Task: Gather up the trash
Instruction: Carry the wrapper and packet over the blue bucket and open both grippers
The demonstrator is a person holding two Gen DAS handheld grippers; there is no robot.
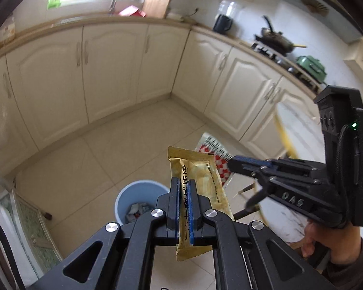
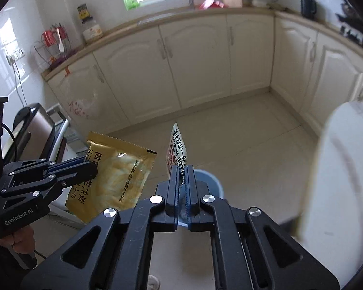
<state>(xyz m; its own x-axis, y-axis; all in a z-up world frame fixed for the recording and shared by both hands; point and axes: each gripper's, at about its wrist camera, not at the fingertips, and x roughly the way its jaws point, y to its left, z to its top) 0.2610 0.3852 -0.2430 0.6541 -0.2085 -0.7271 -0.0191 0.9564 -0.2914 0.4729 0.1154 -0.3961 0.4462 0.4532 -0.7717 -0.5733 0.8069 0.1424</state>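
Note:
My left gripper (image 1: 184,186) is shut on a gold snack wrapper (image 1: 205,183), held upright in the air above the floor. The wrapper also shows in the right wrist view (image 2: 116,178), with the left gripper (image 2: 89,166) at its left edge. My right gripper (image 2: 182,171) is shut on a red-and-white checked wrapper (image 2: 176,147); in the left wrist view that wrapper (image 1: 213,152) hangs from the right gripper (image 1: 232,163). A light blue bin (image 1: 140,198) with some trash inside stands on the floor below and left of the gold wrapper. Its rim (image 2: 210,178) shows just behind the right fingers.
Cream kitchen cabinets (image 1: 113,72) run around the tiled floor (image 1: 89,169). A stove with a wok (image 1: 276,38) is on the right counter. A white round table edge (image 2: 346,169) is close on the right. An appliance on a rack (image 2: 36,130) stands at the left.

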